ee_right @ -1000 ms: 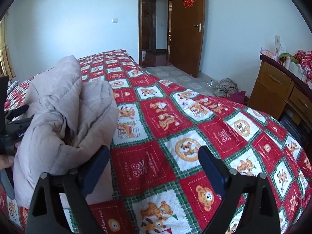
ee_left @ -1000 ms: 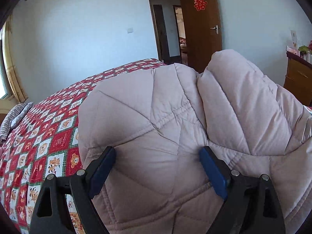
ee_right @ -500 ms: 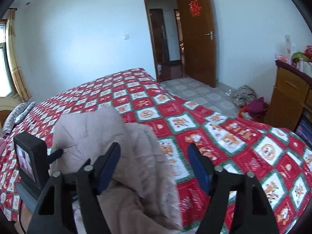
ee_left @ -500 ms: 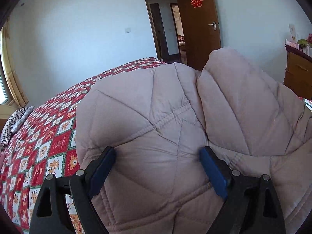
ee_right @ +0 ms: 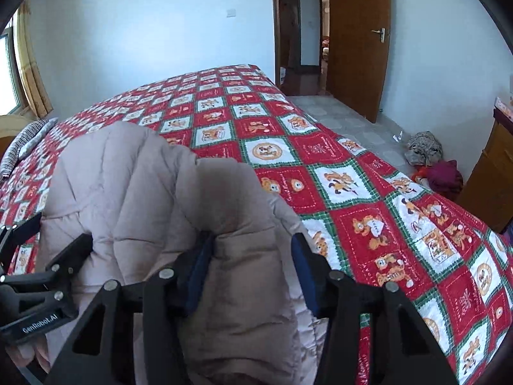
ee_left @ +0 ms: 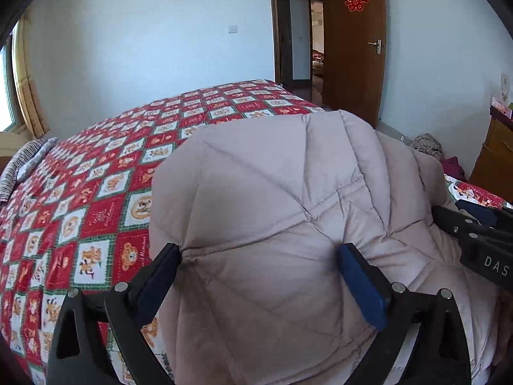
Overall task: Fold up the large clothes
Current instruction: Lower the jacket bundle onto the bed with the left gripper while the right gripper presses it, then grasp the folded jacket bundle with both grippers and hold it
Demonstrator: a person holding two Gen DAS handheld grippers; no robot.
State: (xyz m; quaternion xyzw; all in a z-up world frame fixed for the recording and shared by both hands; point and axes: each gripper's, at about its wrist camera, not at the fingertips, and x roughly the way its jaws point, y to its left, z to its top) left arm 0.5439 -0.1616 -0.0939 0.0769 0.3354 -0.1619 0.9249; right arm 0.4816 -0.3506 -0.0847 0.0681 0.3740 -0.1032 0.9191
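A bulky beige quilted coat (ee_left: 282, 218) lies bunched at the near edge of the bed. My left gripper (ee_left: 256, 266) has its blue-padded jaws spread wide around a thick fold of the coat, pressing into it on both sides. My right gripper (ee_right: 250, 266) also clasps a puffy fold of the same coat (ee_right: 154, 199) between its pads. Each gripper shows at the edge of the other's view: the right one in the left wrist view (ee_left: 477, 240), the left one in the right wrist view (ee_right: 35, 285).
The bed carries a red, green and white patchwork quilt (ee_right: 320, 173). A striped pillow (ee_left: 22, 166) lies at the far left. A wooden dresser (ee_right: 493, 173) stands to the right, clothes piled on the floor (ee_right: 429, 163) beside it. A brown door (ee_right: 356, 41) stands open.
My right gripper has swung left onto the coat and narrowed its jaws around a fold. The coat has sunk lower in the left wrist view. My left gripper keeps its hold.
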